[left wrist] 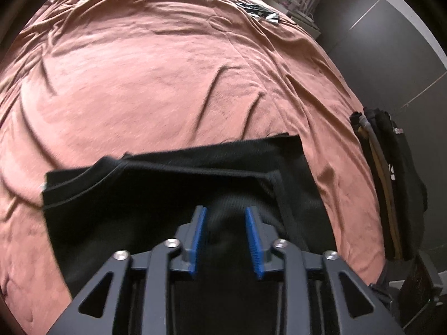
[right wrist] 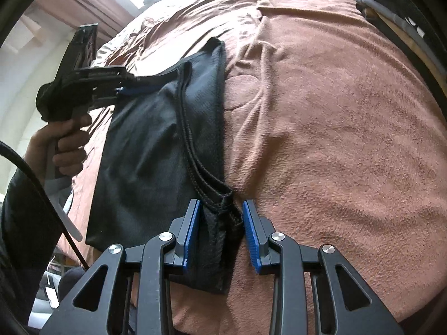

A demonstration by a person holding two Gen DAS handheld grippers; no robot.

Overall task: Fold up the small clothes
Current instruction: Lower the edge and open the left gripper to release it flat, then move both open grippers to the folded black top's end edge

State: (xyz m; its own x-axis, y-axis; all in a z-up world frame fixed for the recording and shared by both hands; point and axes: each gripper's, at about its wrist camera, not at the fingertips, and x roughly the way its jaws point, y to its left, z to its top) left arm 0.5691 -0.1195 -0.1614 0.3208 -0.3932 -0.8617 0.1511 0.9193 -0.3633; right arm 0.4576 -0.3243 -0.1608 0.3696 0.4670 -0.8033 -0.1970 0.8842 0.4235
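A black garment [left wrist: 156,195] lies folded on the pink bedspread [left wrist: 156,83]. In the left wrist view my left gripper [left wrist: 225,215] stands over its near part, blue pads [left wrist: 199,229] apart, a low hump of black cloth between them and neither pad pressing on it. The right wrist view shows the same garment [right wrist: 145,145] as a long strip. My right gripper [right wrist: 220,212] straddles its hemmed corner, with a narrow gap at the right pad [right wrist: 251,231]. At the strip's far end a hand [right wrist: 64,139] holds the left gripper [right wrist: 130,89].
A stack of folded dark clothes [left wrist: 385,184] sits at the bed's right edge, also seen as the stack [right wrist: 396,19] at top right. Small items [left wrist: 257,8] lie at the far end of the bed. A black cable [right wrist: 42,195] hangs at left.
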